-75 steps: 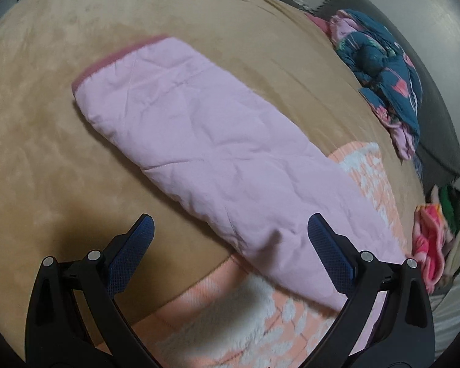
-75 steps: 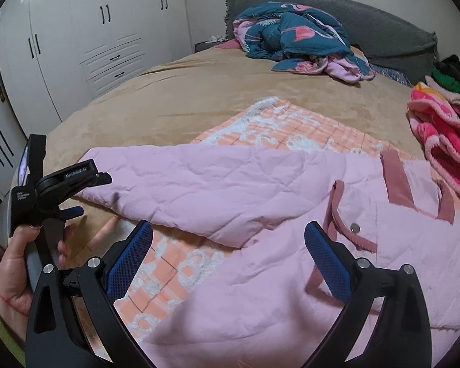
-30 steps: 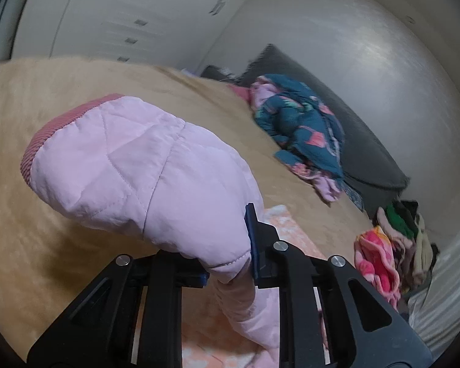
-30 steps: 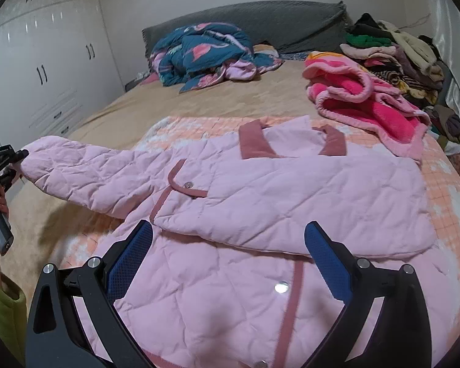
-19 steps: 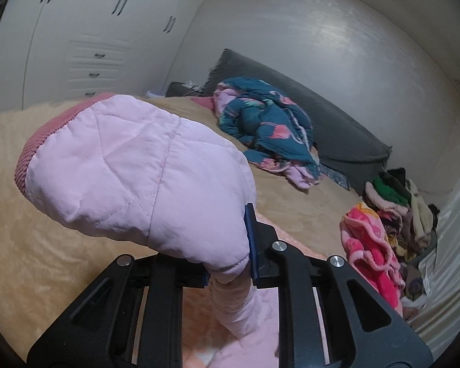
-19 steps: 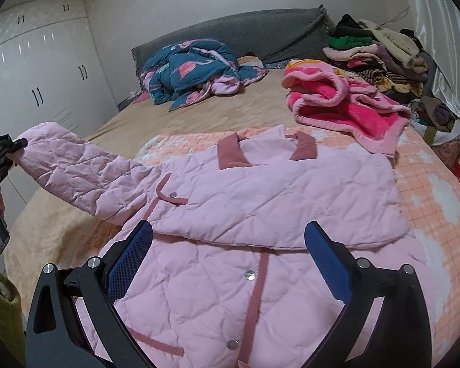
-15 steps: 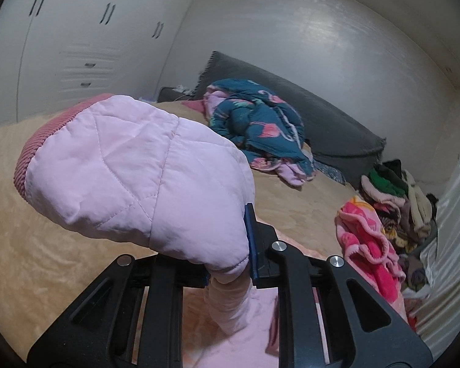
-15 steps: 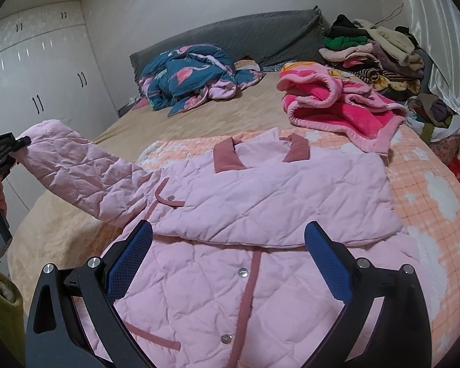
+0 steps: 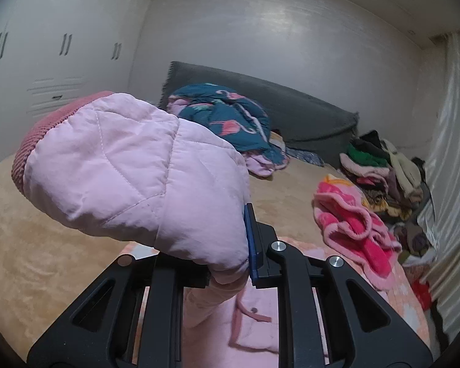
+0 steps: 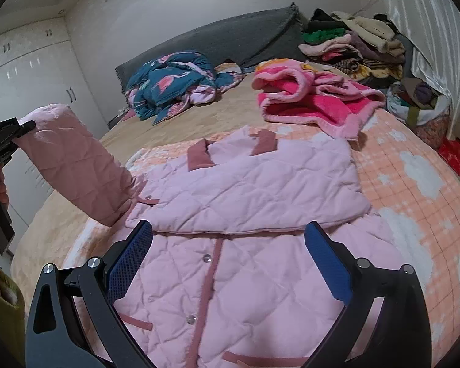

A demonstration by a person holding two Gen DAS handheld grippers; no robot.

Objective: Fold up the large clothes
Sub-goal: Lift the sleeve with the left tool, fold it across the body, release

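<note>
A pink quilted jacket (image 10: pixel 248 245) lies front-up on the bed (image 10: pixel 199 116), one sleeve already folded across its chest. The left gripper (image 9: pixel 230 263) is clamped on the other sleeve (image 9: pixel 132 178) near its cuff and holds it raised off the bed at the jacket's side, while the right gripper (image 10: pixel 227 263) hovers over the buttoned front, jaws wide and empty. The step in hand looks like folding in the second sleeve; next, it should be carried across the chest, laid flat on the first and released.
</note>
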